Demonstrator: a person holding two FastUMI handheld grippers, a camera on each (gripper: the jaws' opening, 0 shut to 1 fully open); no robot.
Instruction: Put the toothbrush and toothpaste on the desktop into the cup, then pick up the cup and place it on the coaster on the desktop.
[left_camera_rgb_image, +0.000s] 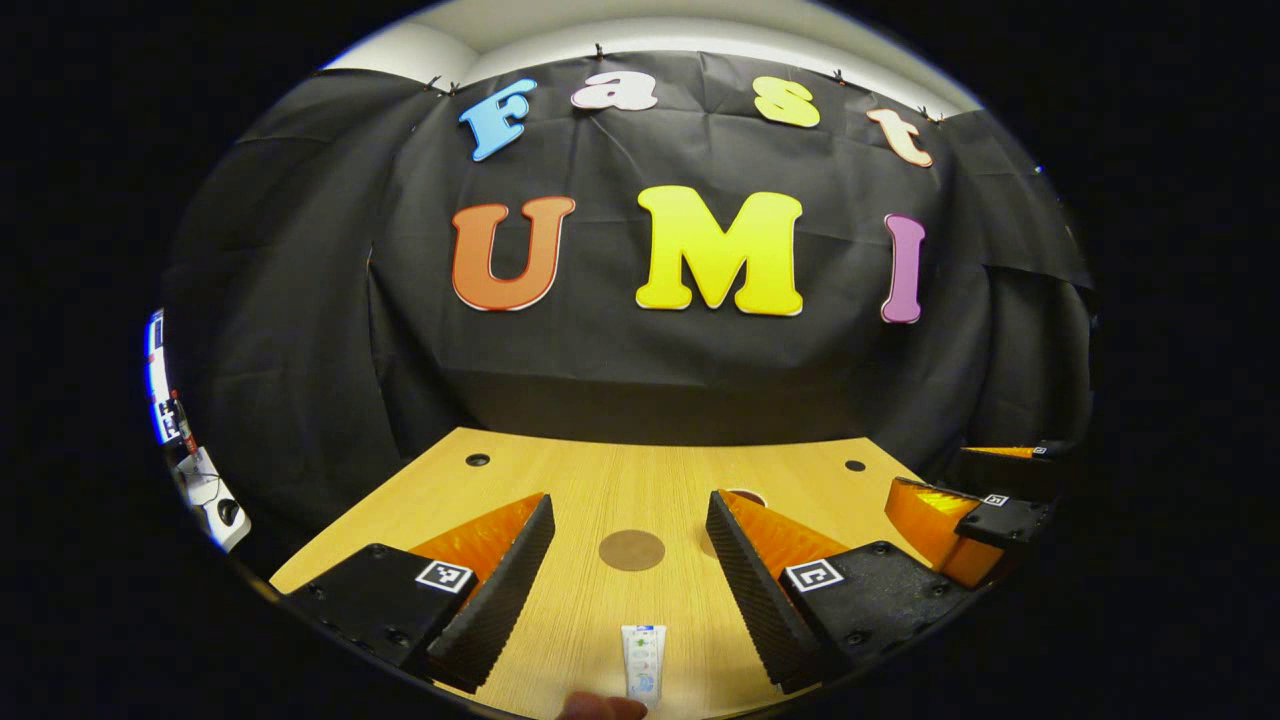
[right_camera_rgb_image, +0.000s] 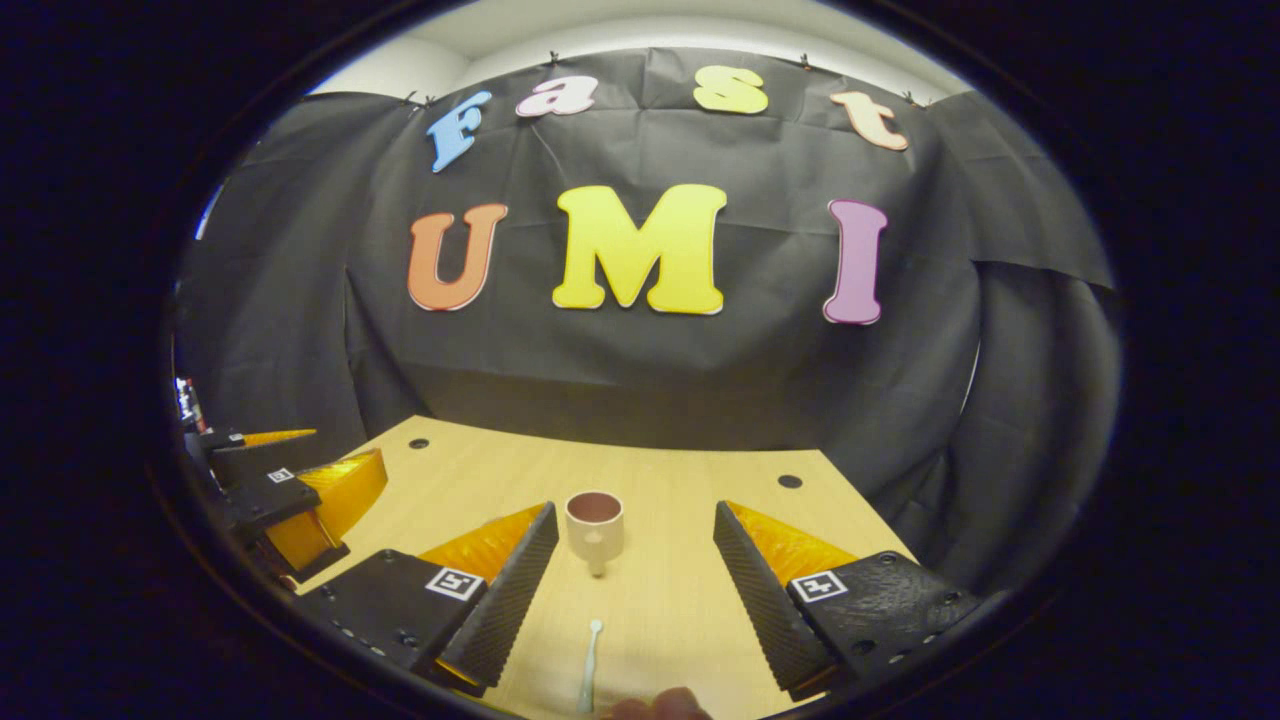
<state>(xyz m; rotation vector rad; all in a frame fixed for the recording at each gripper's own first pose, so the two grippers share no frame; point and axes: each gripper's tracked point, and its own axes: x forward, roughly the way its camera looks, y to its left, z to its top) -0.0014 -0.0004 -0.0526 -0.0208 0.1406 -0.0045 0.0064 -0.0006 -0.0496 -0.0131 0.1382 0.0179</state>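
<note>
Left hand-held gripper (left_camera_rgb_image: 630, 580): fingers spread wide apart, holding nothing, above the wooden surface (left_camera_rgb_image: 600, 480).
Toothpaste (left_camera_rgb_image: 643, 662): lying flat on the surface between the left fingers, close to the camera, a fingertip (left_camera_rgb_image: 600, 707) at its near end.
Coaster (left_camera_rgb_image: 631, 550): round brown disc ahead of the toothpaste, between the left fingertips.
Right hand-held gripper (right_camera_rgb_image: 635, 580): fingers also wide apart, empty.
Cup (right_camera_rgb_image: 594, 524): upright, ahead between the right fingers, nearer the left one, handle facing the camera.
Toothbrush (right_camera_rgb_image: 589, 678): lying on the surface just short of the cup, near the camera.
</note>
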